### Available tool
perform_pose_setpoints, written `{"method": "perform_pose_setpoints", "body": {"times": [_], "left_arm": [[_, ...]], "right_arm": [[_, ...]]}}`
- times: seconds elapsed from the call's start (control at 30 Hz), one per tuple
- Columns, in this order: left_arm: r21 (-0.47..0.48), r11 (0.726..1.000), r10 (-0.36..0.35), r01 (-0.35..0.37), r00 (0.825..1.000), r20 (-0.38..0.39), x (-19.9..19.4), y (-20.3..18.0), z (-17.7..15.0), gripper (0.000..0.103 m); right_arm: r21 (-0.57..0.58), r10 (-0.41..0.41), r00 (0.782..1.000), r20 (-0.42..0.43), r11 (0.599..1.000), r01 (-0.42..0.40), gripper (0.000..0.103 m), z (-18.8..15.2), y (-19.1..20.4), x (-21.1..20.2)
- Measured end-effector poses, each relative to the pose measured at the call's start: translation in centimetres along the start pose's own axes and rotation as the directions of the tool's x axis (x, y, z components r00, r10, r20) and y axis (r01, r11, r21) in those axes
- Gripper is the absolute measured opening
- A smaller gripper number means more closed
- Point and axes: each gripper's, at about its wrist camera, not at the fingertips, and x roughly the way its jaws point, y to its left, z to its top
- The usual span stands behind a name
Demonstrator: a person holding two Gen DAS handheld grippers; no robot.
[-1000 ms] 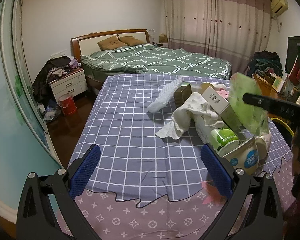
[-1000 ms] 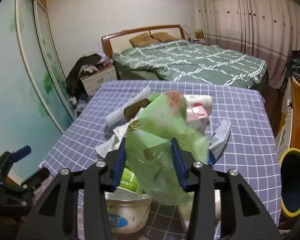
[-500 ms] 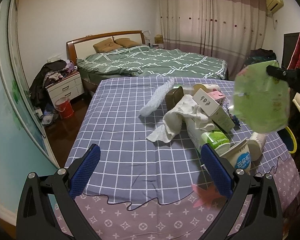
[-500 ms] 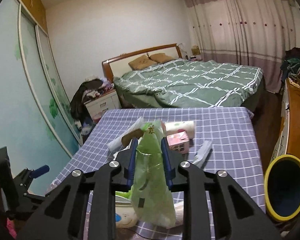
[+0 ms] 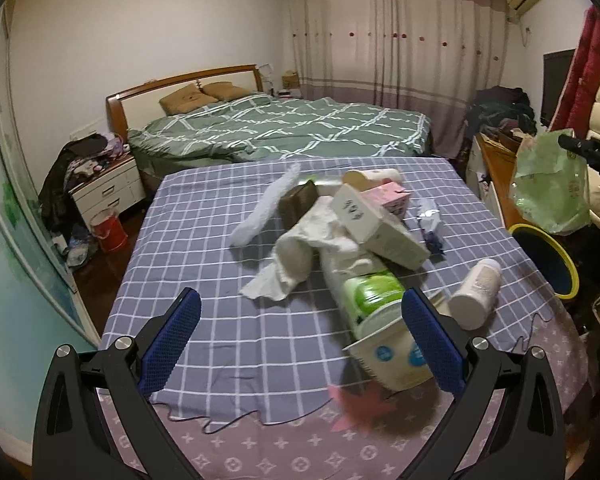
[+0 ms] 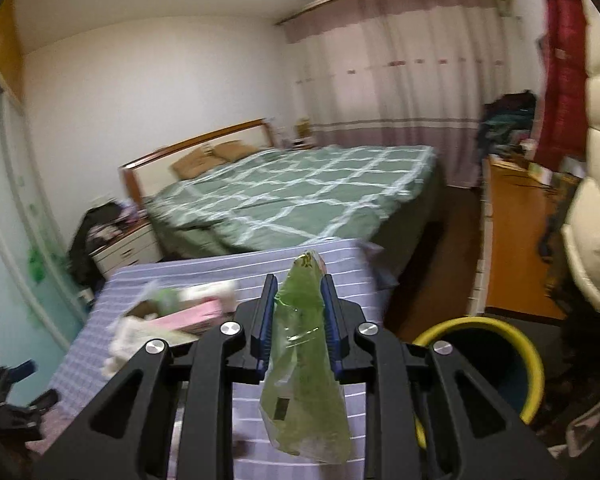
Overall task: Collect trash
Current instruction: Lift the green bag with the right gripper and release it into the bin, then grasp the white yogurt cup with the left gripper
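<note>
My right gripper [image 6: 298,284] is shut on a crumpled green plastic bag [image 6: 304,364], which hangs from its blue pads above the table's right edge. In the left wrist view the bag [image 5: 548,184] dangles from the right gripper [image 5: 572,145] just above a yellow-rimmed bin [image 5: 548,260]. That bin [image 6: 484,360] stands on the floor, right of the bag. My left gripper [image 5: 300,332] is open and empty, low over the near table. A trash pile lies ahead of it: white box [image 5: 376,220], pink carton [image 5: 392,196], white cloth [image 5: 296,256], paper bowl [image 5: 392,356].
The table wears a checked purple cloth [image 5: 220,280]. A tipped white cup [image 5: 476,292] and a pink paper scrap [image 5: 356,404] lie near its front right. Beyond are a green bed [image 5: 280,132], a nightstand [image 5: 108,188], a wooden desk [image 6: 516,240] and a cream chair [image 6: 596,220].
My right gripper closed tighter on the green bag, lifted it off the pile and carried it right, to above the yellow-rimmed bin. The left gripper drifted a little, still open.
</note>
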Motion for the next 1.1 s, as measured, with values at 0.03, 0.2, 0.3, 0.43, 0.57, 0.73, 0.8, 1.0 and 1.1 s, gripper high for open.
{"method": "perform_pose_setpoints", "body": {"times": [0.03, 0.2, 0.3, 0.43, 0.57, 0.73, 0.8, 1.0, 1.1], "left_arm": [[0.005, 1.000, -0.008, 0.008, 1.000, 0.002, 0.0, -0.4, 0.1, 0.099], [0.028, 0.999, -0.035, 0.034, 0.999, 0.011, 0.0, -2.2, 0.8, 0.099], [0.032, 0.998, -0.054, 0.053, 0.999, 0.003, 0.2, -3.0, 1.0, 0.099], [0.036, 0.997, -0.064, 0.065, 0.998, -0.014, 0.8, -3.8, 1.1, 0.099], [0.048, 0.996, -0.070, 0.071, 0.997, -0.027, 1.2, -4.4, 1.0, 0.099], [0.060, 0.995, -0.074, 0.077, 0.996, -0.042, 1.6, -4.8, 0.6, 0.099], [0.062, 0.994, -0.081, 0.084, 0.995, -0.056, 1.7, -4.9, 0.2, 0.099], [0.070, 0.991, -0.103, 0.111, 0.989, -0.104, 2.8, -5.7, -1.3, 0.099], [0.074, 0.991, -0.105, 0.114, 0.987, -0.124, 3.5, -6.0, -1.9, 0.099]], "right_arm": [[0.009, -0.024, 1.000, -0.005, 1.000, 0.024, 0.021, -0.1, -1.2, 0.4], [0.058, -0.152, 0.985, -0.082, 0.986, 0.157, 0.021, -1.1, -7.3, 4.1], [0.079, -0.194, 0.969, -0.151, 0.975, 0.207, 0.022, -2.5, -10.1, 6.7], [0.105, -0.222, 0.948, -0.228, 0.962, 0.250, 0.024, -4.8, -12.7, 9.4], [0.133, -0.239, 0.934, -0.267, 0.950, 0.281, 0.036, -6.4, -14.3, 10.8], [0.156, -0.240, 0.935, -0.263, 0.945, 0.287, 0.050, -6.9, -14.5, 10.2], [0.157, -0.234, 0.939, -0.252, 0.948, 0.278, 0.053, -7.0, -14.0, 9.6], [0.147, -0.204, 0.952, -0.227, 0.959, 0.240, 0.057, -7.3, -12.3, 8.1], [0.137, -0.195, 0.957, -0.216, 0.964, 0.228, 0.058, -7.4, -11.5, 7.5]]}}
